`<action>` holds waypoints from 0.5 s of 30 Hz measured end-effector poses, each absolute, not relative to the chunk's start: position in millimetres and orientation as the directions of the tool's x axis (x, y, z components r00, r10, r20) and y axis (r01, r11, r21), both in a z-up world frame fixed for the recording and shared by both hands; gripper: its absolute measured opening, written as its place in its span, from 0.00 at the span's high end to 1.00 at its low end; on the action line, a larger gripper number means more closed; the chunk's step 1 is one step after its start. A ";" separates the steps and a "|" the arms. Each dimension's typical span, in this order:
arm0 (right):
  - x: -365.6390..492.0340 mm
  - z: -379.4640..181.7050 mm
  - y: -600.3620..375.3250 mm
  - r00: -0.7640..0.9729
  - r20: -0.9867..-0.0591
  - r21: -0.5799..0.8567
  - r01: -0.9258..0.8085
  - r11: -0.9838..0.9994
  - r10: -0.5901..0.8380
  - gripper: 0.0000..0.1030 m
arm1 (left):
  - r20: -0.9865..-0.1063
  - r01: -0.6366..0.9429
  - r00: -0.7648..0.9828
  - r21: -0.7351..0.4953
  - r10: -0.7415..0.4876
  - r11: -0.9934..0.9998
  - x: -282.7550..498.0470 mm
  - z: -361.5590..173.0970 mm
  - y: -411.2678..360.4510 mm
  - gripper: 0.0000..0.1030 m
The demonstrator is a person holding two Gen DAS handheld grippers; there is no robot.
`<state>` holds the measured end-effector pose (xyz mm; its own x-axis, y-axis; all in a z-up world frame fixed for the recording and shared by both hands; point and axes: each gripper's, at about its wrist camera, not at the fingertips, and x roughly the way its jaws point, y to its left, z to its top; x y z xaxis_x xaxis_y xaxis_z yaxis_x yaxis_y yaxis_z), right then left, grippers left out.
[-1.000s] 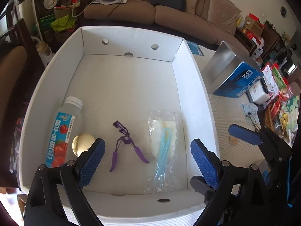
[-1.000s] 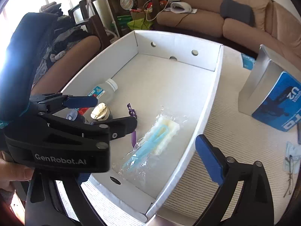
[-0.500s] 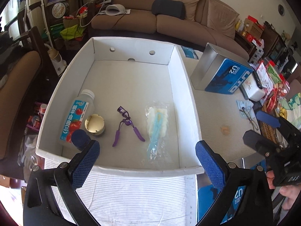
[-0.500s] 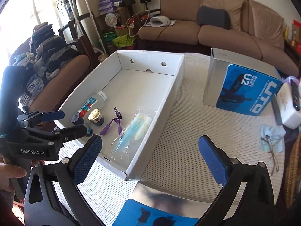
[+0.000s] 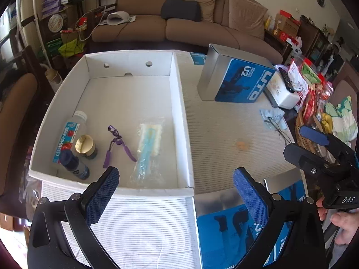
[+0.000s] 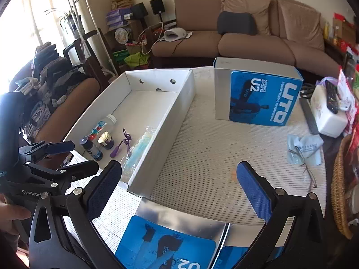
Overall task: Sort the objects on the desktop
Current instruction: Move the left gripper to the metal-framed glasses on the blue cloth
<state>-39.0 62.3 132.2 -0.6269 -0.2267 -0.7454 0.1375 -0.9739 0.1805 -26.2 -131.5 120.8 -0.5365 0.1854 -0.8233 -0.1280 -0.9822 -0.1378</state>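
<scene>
Living room, striped table mat (image 5: pixel 219 134). Purple eyelash curler (image 5: pixel 116 144) and wrapped blue brush (image 5: pixel 147 148) lying sorted in white cardboard tray (image 5: pixel 181 116). Left gripper (image 5: pixel 176 192) and right gripper (image 6: pixel 179 188) gaping wide, empty, probably finished.

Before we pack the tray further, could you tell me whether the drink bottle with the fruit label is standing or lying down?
Lying down. The bottle rests on its side on the tray floor, white cap toward the far wall.

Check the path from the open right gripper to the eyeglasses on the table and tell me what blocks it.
Nothing visible does. Only bare striped tablecloth lies between the right gripper and the eyeglasses, which rest partly on a blue cloth.
</scene>
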 end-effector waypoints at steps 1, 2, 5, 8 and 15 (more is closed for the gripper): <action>-37.3 130.7 68.6 -0.626 -0.748 0.180 0.131 -0.975 -0.222 0.00 | -0.824 -0.139 -0.533 -0.140 0.193 -0.980 -26.3 119.8 -123.6 0.00; -35.6 129.3 76.7 -0.625 -0.750 0.179 0.123 -0.976 -0.217 0.00 | -0.825 -0.148 -0.527 -0.144 0.202 -0.978 -26.8 118.6 -116.3 0.00; -30.0 124.1 104.5 -0.626 -0.752 0.188 0.100 -0.977 -0.209 0.00 | -0.829 -0.179 -0.515 -0.146 0.219 -0.973 -30.3 114.4 -90.8 0.00; -26.0 117.0 137.3 -0.627 -0.753 0.202 0.069 -0.977 -0.200 0.00 | -0.832 -0.216 -0.498 -0.153 0.244 -0.964 -36.2 108.6 -64.2 0.00; -19.6 91.6 219.9 -0.622 -0.768 0.203 -0.012 -0.979 -0.152 0.00 | -0.838 -0.317 -0.454 -0.166 0.303 -0.934 -55.3 86.6 5.1 0.00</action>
<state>-19.6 219.9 91.6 -0.6221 -0.1517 -0.7681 -0.0115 -0.9792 0.2028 -55.3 5.1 86.6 -0.4540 0.3029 -0.8379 -0.3170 -0.9338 -0.1658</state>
